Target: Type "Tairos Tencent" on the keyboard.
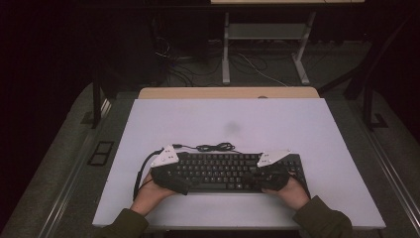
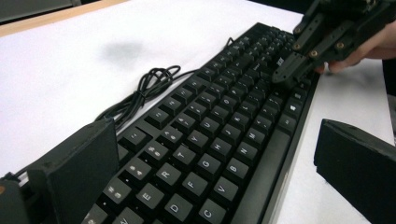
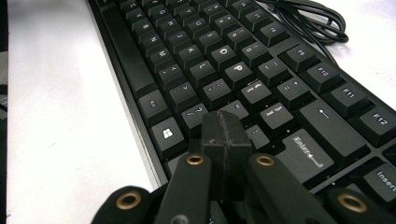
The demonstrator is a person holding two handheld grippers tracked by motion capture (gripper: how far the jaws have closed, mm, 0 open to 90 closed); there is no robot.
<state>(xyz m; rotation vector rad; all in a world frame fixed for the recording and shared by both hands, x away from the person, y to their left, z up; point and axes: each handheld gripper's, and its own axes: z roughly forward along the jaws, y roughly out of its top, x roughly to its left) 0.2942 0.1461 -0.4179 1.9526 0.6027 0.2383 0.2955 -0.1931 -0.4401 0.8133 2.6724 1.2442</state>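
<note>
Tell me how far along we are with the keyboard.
Done: the keyboard lies flat on the white table, cable bundled behind. In hand: the shut right gripper sits over keys near Enter; the open left gripper straddles the other end. Left: no pressed key is discernible.

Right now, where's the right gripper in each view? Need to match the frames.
High view: right gripper at lower right, over the right end of the keyboard.
Left gripper view: top right, jaws shut, tips down on the keys at the keyboard's far end.
Right gripper view: bottom centre, shut jaws over keys left of Enter.
Shared landmark: the coiled cable behind the keyboard.
</note>
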